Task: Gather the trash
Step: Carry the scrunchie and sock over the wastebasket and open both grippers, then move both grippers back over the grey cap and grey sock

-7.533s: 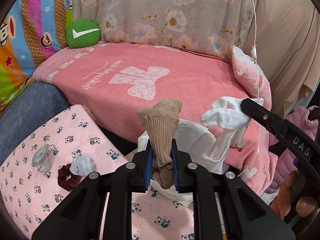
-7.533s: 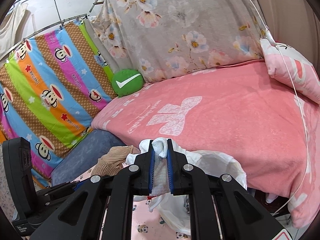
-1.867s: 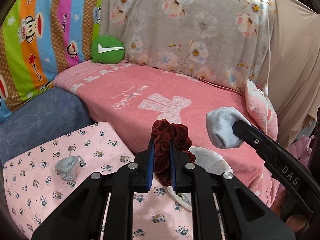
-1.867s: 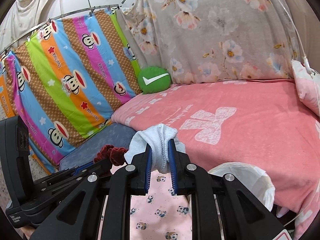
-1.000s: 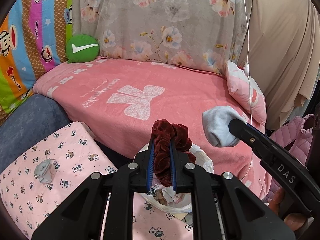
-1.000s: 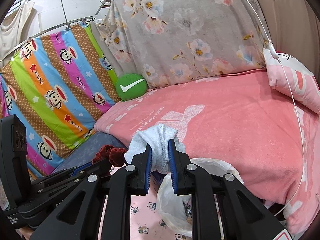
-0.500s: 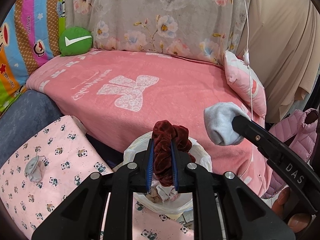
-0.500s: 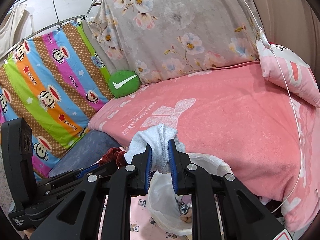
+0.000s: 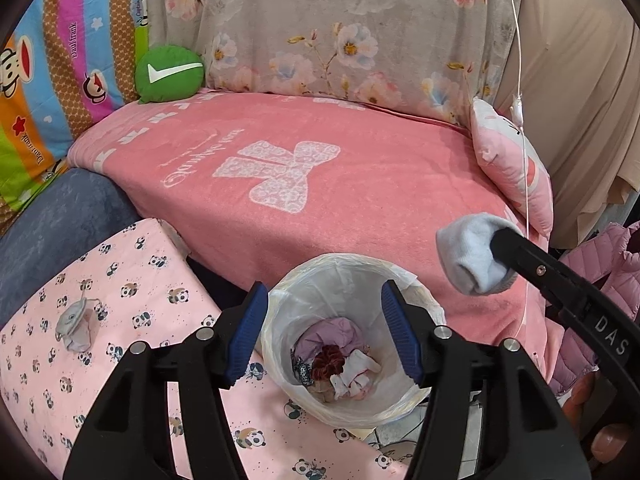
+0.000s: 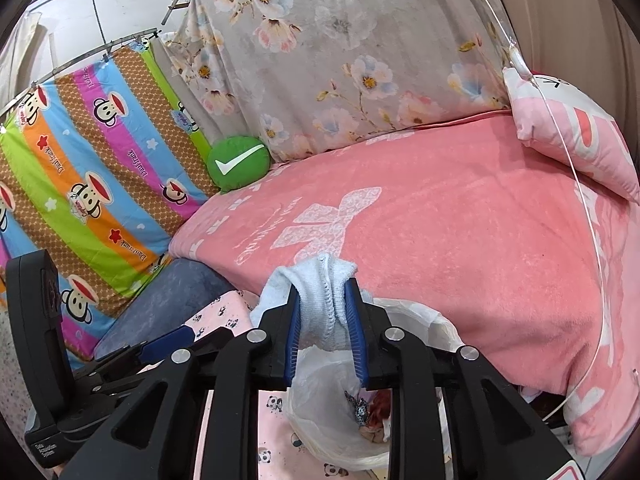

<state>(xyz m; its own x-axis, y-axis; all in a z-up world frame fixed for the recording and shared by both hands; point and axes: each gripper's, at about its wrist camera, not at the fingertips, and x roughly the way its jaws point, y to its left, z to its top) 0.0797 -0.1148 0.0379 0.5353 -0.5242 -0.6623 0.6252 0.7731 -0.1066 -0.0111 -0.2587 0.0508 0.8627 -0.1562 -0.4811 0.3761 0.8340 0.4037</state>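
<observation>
Through my left wrist camera, my left gripper (image 9: 322, 330) has just been opening and its jaws now stand apart with nothing between them. Straight ahead and below the blue pads sits the bin (image 9: 404, 280), lined with a white bag. The dark red scrunchie (image 9: 329, 362) lies at its bottom among other bits of cloth, clear of my fingers. To my right, my right gripper (image 9: 486, 258) reaches in with a pale blue sock (image 9: 468, 258) bunched at its tip, above the bin's right rim. Off to my left, a small grey item (image 9: 74, 326) lies on the panda-print cloth (image 9: 120, 264). Beyond the bin spreads the pink blanket (image 9: 360, 184).

Through my right wrist camera, the jaws of my right gripper (image 10: 322, 322) have just been opening a little, yet the sock (image 10: 316, 300) sits between the blue pads, pressed on both sides and draped over the left finger. Just below and ahead is the bin (image 10: 416, 316), with the scrunchie (image 10: 378, 404) showing inside. My left gripper's black body lies low to my left.
</observation>
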